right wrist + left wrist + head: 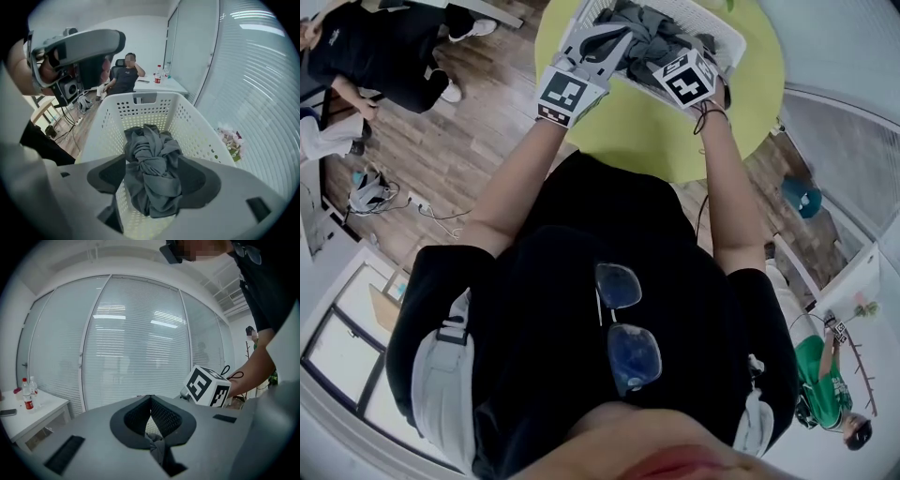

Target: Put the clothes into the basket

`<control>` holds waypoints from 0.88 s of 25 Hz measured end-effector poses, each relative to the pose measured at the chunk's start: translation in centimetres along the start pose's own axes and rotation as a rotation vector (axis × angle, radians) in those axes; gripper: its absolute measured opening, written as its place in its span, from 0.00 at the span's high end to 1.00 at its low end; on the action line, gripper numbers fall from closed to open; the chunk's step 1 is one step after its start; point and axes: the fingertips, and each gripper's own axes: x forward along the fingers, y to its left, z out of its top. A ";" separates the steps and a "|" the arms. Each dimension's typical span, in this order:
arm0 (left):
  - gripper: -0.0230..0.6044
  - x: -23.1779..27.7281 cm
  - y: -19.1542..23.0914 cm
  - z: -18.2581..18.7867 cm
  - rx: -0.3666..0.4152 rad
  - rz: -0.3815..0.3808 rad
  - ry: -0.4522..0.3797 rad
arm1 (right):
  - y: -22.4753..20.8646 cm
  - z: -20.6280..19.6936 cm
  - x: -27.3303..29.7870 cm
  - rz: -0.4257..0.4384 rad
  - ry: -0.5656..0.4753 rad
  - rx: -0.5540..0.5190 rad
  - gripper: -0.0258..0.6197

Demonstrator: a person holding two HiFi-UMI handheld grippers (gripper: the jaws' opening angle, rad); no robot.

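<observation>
Green round table carries the white basket; we see the grey clothes bunched up inside the basket. Right gripper hangs above the basket, pointing down into it, jaws spread wide and released. The bundle shows between them, pads not pressing it. Left gripper sits over the basket's left side, aimed nearly level at the window blinds, jaws clenched tip to tip with a grey fold pinched near their base. Beyond the basket's far end, a person sits at a white desk.
</observation>
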 end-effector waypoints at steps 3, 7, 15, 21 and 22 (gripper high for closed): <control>0.95 -1.2 -0.8 0.9 -0.025 -0.020 -0.020 | 0.9 0.8 -2.6 -0.015 -0.062 0.019 0.40; 0.95 -2.9 -2.2 2.4 -0.029 -0.043 -0.046 | 1.4 2.3 -7.1 -0.089 -0.194 0.049 0.40; 0.95 -4.8 -4.1 5.0 -0.010 -0.094 -0.093 | 2.6 5.3 -15.8 -0.147 -0.546 0.206 0.41; 0.95 -5.4 -5.3 5.6 0.000 -0.134 -0.105 | 4.5 6.3 -19.4 -0.167 -0.749 0.243 0.61; 0.95 -5.5 -5.5 5.6 0.001 -0.139 -0.108 | 4.9 6.4 -20.1 -0.170 -0.782 0.250 0.67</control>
